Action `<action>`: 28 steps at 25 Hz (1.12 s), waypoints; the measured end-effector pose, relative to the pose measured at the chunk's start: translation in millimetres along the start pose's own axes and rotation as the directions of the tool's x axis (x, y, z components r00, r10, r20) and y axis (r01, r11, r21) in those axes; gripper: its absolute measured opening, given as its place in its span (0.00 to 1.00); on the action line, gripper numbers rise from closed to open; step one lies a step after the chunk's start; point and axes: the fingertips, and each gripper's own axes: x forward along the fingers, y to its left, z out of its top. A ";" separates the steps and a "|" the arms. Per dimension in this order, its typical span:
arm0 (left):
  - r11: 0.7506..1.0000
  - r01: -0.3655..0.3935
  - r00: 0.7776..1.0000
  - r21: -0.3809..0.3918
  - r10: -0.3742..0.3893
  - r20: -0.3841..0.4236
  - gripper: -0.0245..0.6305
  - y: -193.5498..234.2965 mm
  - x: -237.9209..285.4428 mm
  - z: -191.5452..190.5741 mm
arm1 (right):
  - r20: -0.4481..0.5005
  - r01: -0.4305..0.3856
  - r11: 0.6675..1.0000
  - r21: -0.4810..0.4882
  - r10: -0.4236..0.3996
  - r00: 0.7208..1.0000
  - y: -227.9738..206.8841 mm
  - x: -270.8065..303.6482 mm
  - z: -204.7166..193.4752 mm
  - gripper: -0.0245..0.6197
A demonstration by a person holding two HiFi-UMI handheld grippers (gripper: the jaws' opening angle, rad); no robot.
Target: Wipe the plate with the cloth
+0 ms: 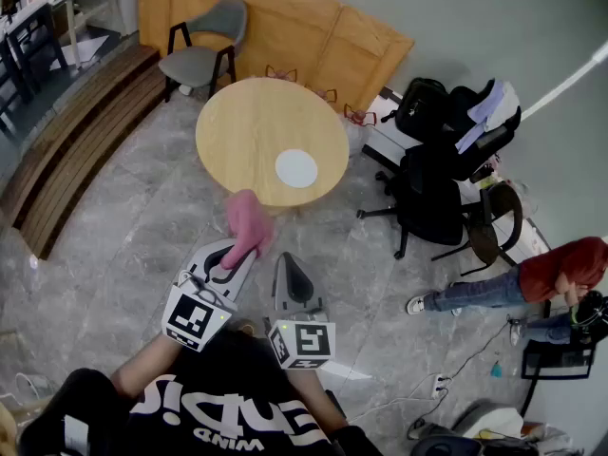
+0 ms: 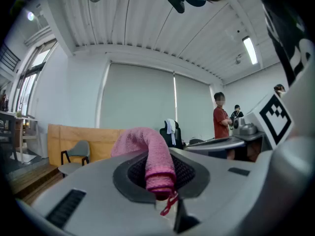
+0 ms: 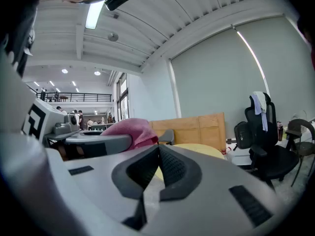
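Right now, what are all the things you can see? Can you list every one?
table: one, light wood, round, middle of the floor
plate: one, white, on the table near its right front edge
grey chair: one, grey with black legs, behind the table
wooden panel: one, orange-brown, behind the table
office chairs: at least two, black, right of the table
person in a red top: one, far right
cloth: one, pink, hanging from the left gripper
left gripper: one, grey, shut on the cloth, short of the table
right gripper: one, grey, shut and empty, beside the left one
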 end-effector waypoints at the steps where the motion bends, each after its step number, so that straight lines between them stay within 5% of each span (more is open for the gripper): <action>1: 1.000 -0.002 1.000 0.009 0.002 0.004 0.12 0.4 0.5 -1.0 | 0.000 -0.001 1.000 0.001 0.001 1.000 -0.3 -0.2 0.7 0.07; 28: 0.999 -0.042 0.999 -0.013 0.042 -0.012 0.12 -7.3 -10.5 -3.3 | 0.013 -0.041 0.999 0.033 0.041 0.999 -14.5 -19.4 6.4 0.07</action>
